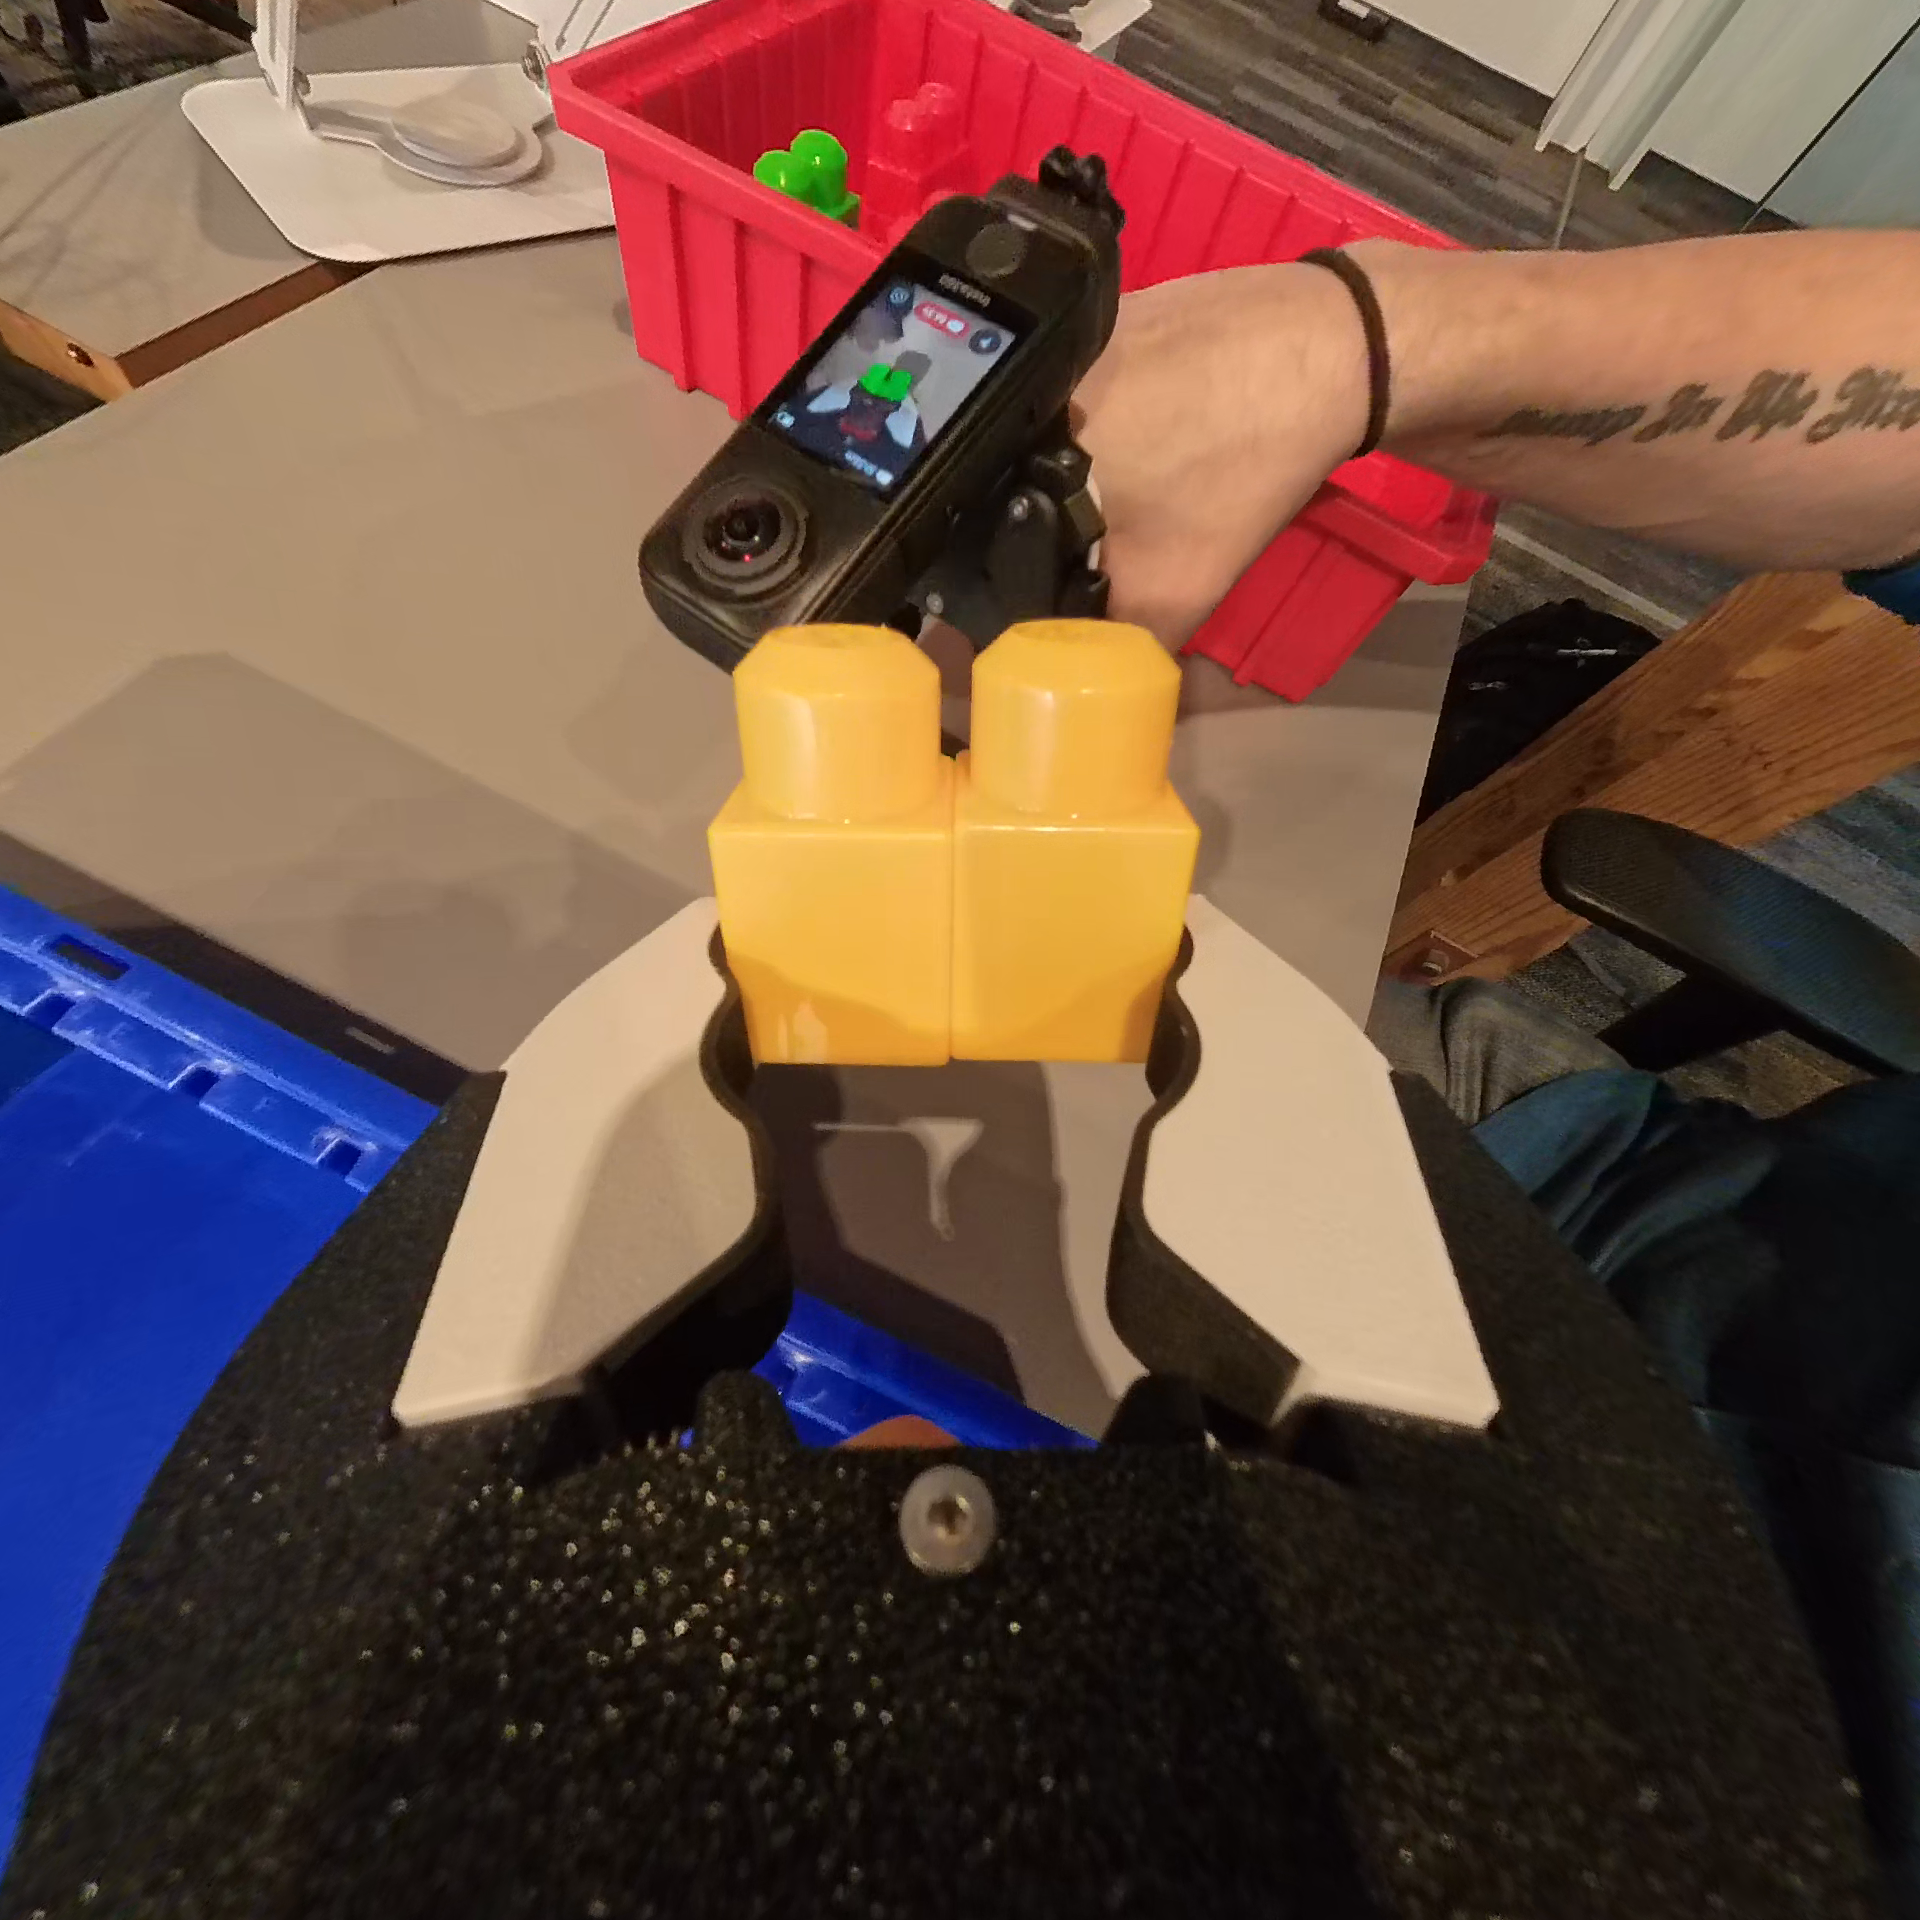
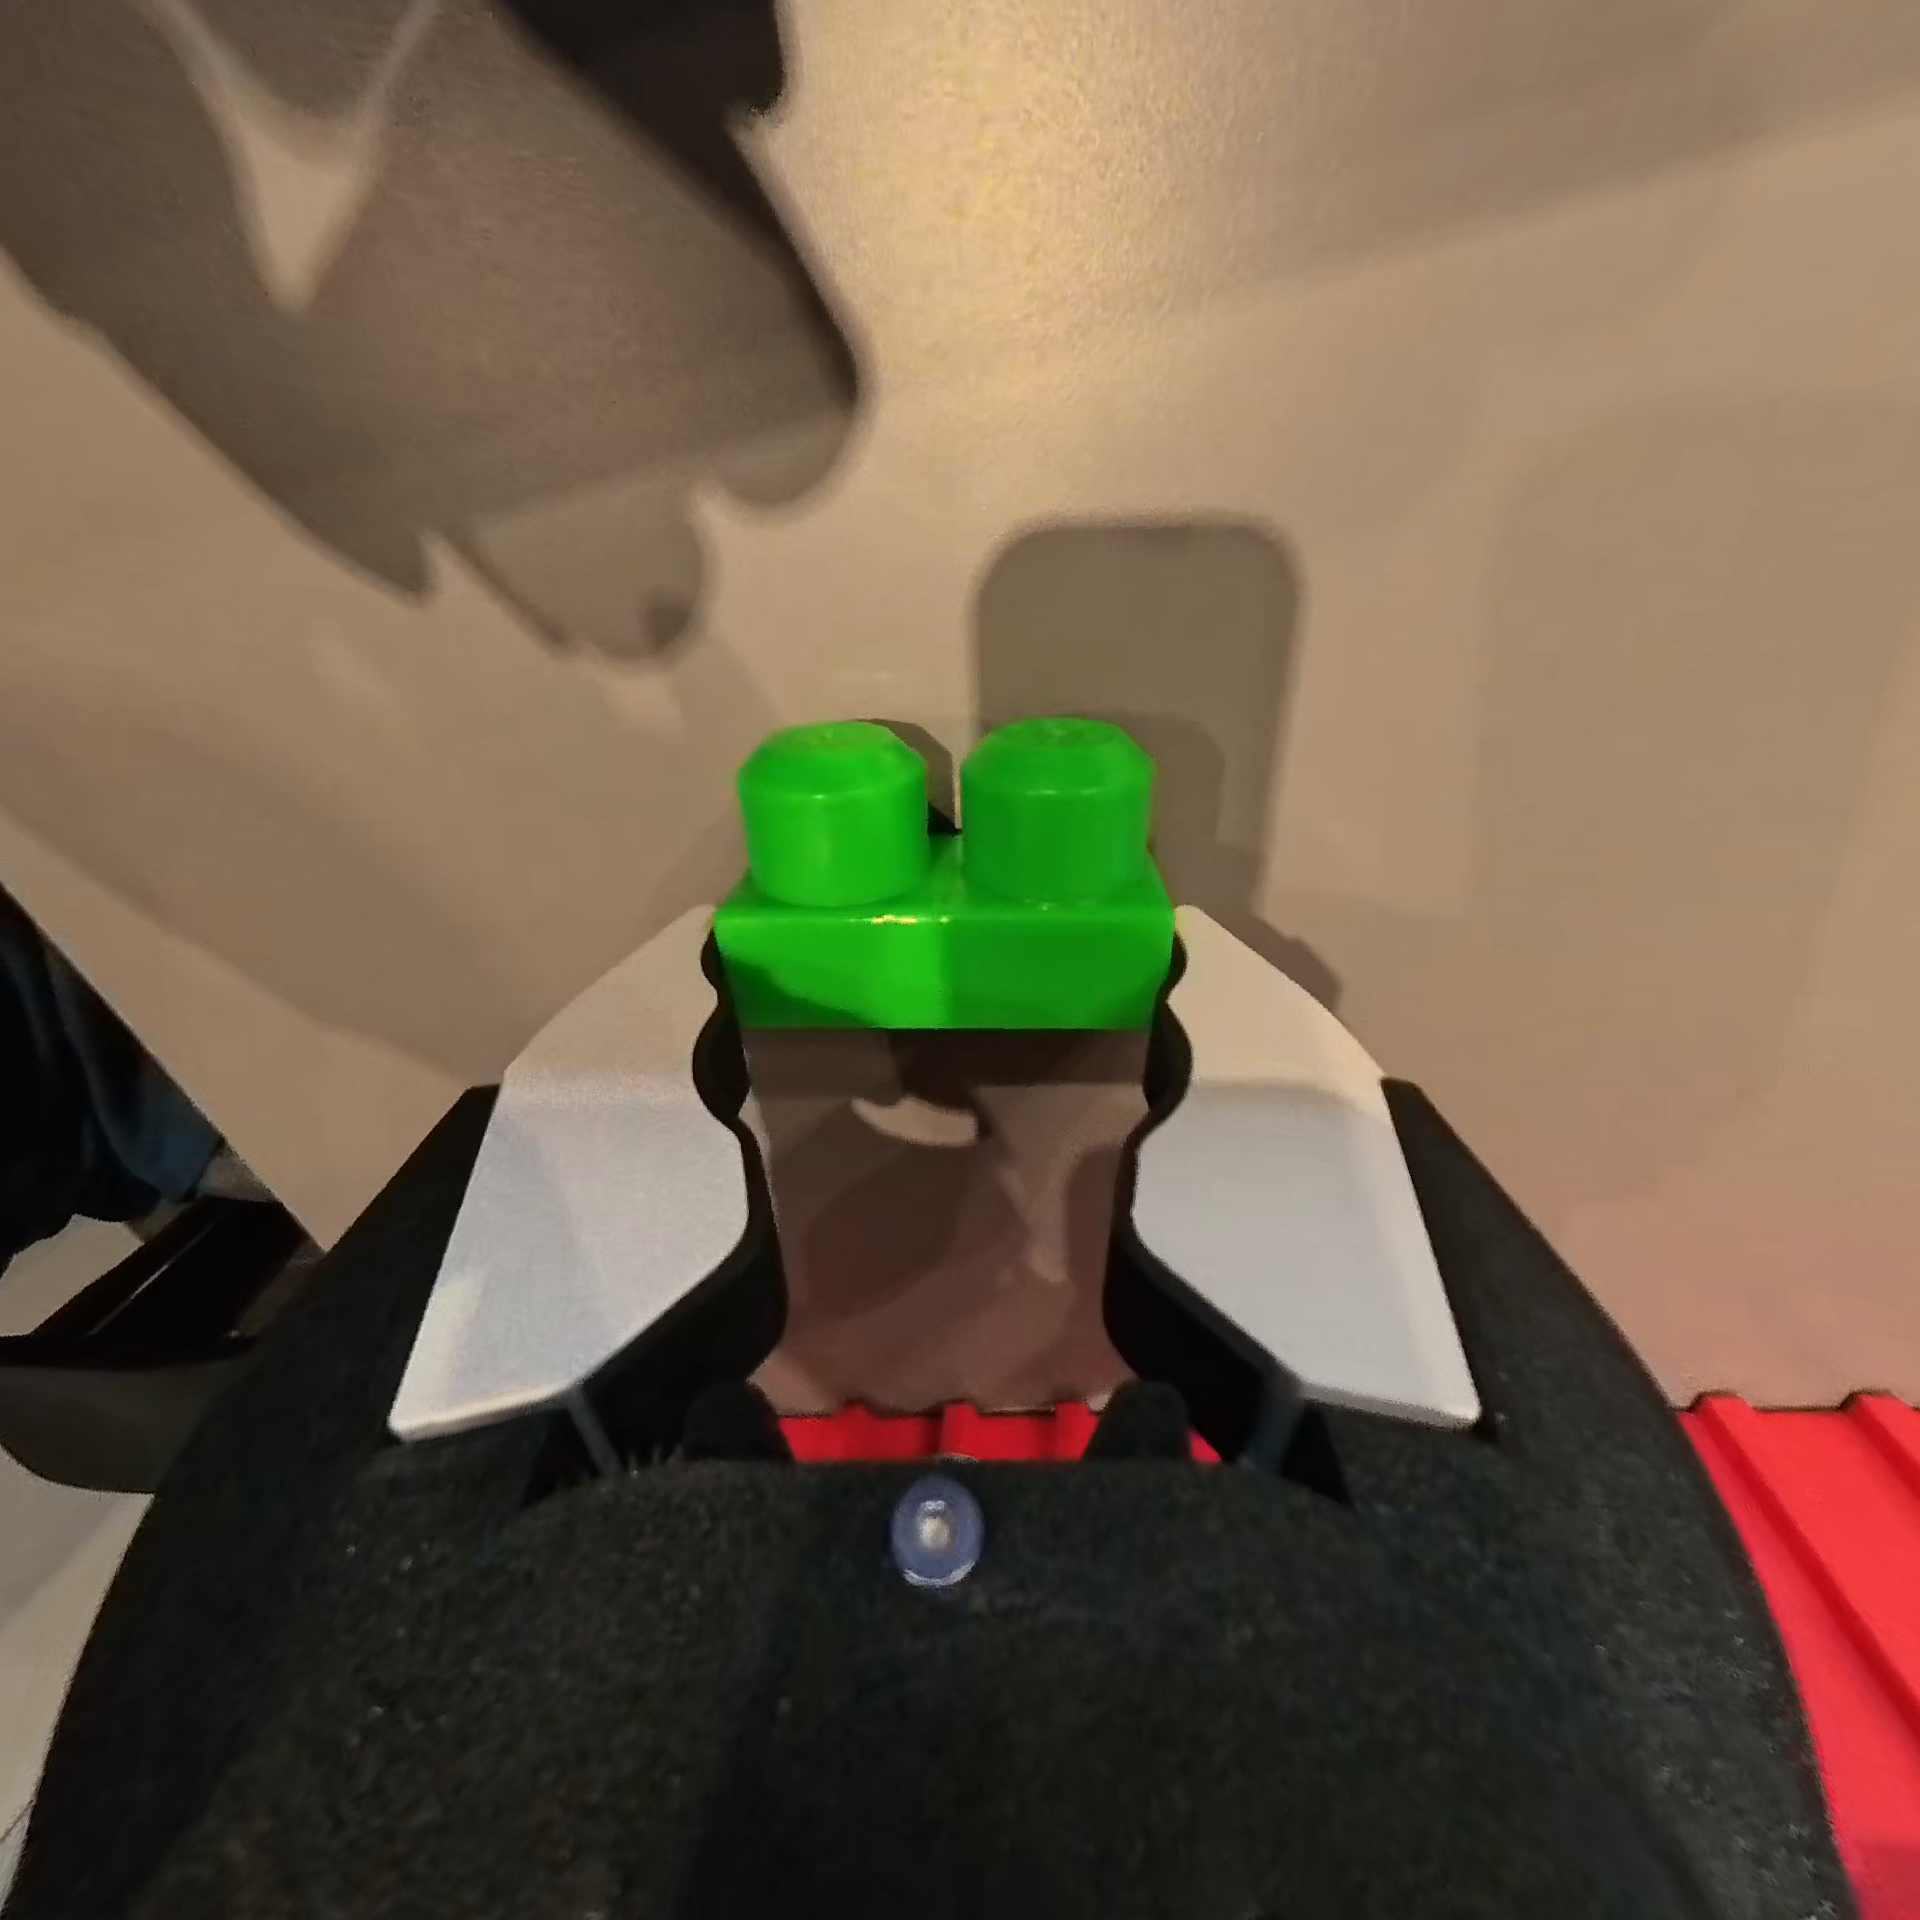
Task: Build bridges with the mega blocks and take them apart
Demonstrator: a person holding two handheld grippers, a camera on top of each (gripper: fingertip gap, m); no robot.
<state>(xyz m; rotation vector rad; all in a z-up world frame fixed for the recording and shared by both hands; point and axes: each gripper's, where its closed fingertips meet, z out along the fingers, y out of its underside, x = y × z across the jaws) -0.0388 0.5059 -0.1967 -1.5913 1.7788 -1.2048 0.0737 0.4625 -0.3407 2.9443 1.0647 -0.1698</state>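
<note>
Your work surface is a smooth grey-beige table [image 1: 312, 540], matte, catching soft shadows. A red ribbed bin [image 1: 727, 208] sits directly on it toward the far side, right of centre; its near corner reaches past the table's right edge in the left wrist view. You have a white flat base plate [image 1: 343, 177] resting on the far left part of the table, just beside the bin. A blue crate [image 1: 156, 1143] shows at the near left; whether it rests on the table cannot be told. In the right wrist view, the tabletop [image 2: 1455, 416] fills the background, bare apart from shadows, with the red bin's rim [image 2: 1787, 1558] low at the right.
</note>
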